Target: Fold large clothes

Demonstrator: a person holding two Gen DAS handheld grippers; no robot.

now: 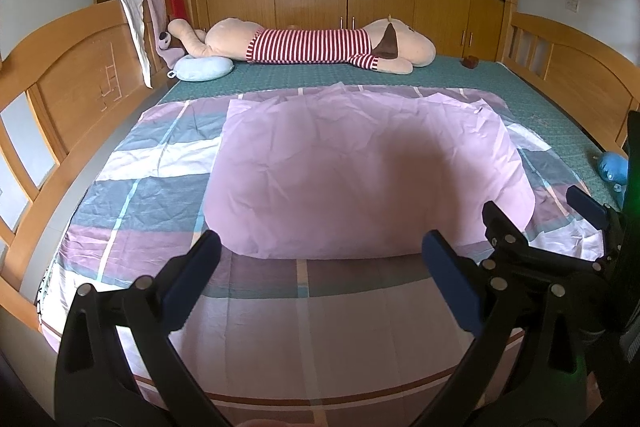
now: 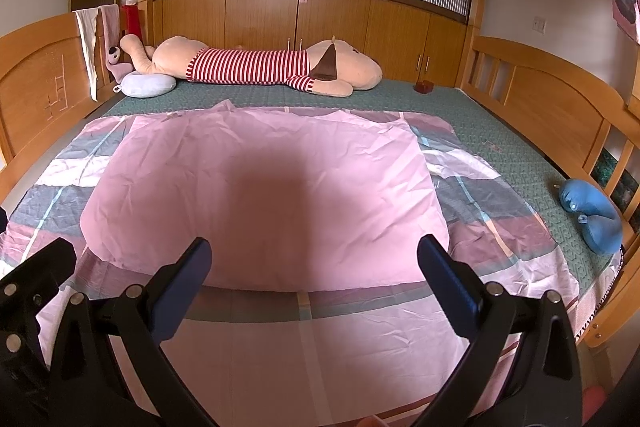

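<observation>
both claws, left claw (image 1: 320,263) and right claw (image 2: 314,265), hang apart and empty above the half-folded sheet (image 1: 360,167) on the bed (image 1: 540,99); next comes gripping its near edge.

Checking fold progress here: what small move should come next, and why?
Probably lower both grippers to the near edge of the checked sheet: the left gripper and right gripper hang open above it, holding nothing, and the plain pink panel already lies folded across it.

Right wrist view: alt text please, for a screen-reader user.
The open right gripper hovers over a plaid sheet spread on a bed, its plain pink underside folded across the middle. A striped plush dog lies along the far edge; a blue plush toy sits at right.
</observation>
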